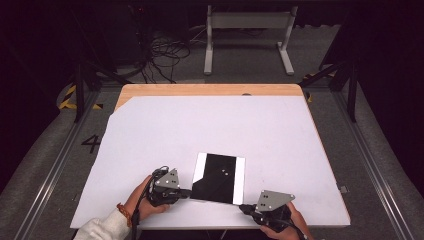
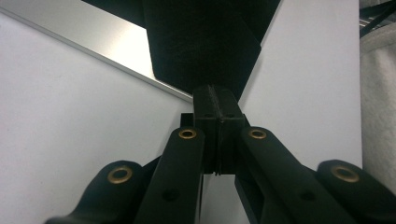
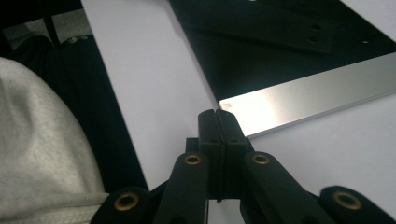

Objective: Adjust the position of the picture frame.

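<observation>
Plate: one flat black rectangular plate with a silver metal strip along two opposite edges [image 1: 219, 178], lying flat, lower centre of the high view; two small pale dots on its black face.
Strips: two counted; one shows bright in the right gripper view [image 3: 308, 100], one in the left gripper view [image 2: 100, 44].
Left gripper [image 1: 187, 192]: jaws together, empty; tips at the plate's lower left corner, touching or just beside, cannot tell which.
Right gripper [image 1: 243, 207]: jaws together, empty; tips just beside the plate's lower right corner.
Surface: one white rectangular sheet [image 1: 210, 125] over a light wooden tabletop [image 1: 210, 90], wood bare along the far edge.
Writing: a dark "4" marked on the grey floor [image 1: 91, 144], left of the table; no brand readable.
Hands: two, one per gripper; orange beaded bracelet [image 1: 124, 214] on the left wrist.
</observation>
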A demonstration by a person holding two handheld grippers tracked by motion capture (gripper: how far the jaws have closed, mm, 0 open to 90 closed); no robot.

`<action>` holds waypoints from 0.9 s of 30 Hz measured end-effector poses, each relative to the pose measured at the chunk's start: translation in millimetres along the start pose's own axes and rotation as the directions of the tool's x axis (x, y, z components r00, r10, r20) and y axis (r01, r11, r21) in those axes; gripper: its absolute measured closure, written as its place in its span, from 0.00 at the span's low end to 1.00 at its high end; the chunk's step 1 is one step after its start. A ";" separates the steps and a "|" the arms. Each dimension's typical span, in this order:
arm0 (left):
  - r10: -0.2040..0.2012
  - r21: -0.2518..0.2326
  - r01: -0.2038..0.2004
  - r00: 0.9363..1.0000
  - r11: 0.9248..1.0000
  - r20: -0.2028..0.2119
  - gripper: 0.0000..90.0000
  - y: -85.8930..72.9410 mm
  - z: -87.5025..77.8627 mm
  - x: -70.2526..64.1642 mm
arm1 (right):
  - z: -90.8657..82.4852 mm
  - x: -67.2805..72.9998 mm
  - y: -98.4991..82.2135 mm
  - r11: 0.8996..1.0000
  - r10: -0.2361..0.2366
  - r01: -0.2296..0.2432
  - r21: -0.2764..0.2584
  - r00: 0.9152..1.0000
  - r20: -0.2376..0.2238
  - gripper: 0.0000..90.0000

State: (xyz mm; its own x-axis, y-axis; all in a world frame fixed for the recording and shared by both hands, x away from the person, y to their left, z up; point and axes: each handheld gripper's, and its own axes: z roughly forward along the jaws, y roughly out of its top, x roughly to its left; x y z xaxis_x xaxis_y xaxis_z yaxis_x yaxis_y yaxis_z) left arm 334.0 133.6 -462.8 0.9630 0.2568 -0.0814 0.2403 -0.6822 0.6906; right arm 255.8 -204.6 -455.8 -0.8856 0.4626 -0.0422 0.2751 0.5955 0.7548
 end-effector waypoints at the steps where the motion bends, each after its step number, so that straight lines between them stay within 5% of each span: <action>1: -0.005 0.001 0.005 1.000 1.000 0.003 1.00 -0.1 -0.1 0.0 | 1.5 1.2 0.2 1.000 -0.009 0.009 0.004 1.000 0.004 1.00; 10: -0.006 -0.004 0.006 1.000 1.000 0.010 1.00 -0.1 0.2 0.7 | 7.1 -4.4 -2.0 1.000 -0.001 0.000 0.017 0.999 0.052 1.00; 16: -0.007 -0.009 0.008 1.000 1.000 0.021 1.00 -0.3 0.9 0.2 | 7.5 -3.1 -2.6 0.999 -0.037 0.036 0.012 0.997 0.075 1.00; 27: -0.004 -0.014 0.004 0.999 1.000 0.038 0.99 3.1 5.5 -2.1 | 5.0 -10.4 -4.9 1.000 -0.014 0.012 0.015 0.994 0.110 1.00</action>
State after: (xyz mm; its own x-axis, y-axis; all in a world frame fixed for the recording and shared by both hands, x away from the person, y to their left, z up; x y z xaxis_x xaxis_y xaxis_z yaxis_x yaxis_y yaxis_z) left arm 333.4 127.2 -464.5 0.9660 0.2336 -0.1110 0.2428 -0.6715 0.7001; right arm 265.6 -209.0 -462.4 -0.8429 0.5235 -0.1243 0.2695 0.6107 0.7446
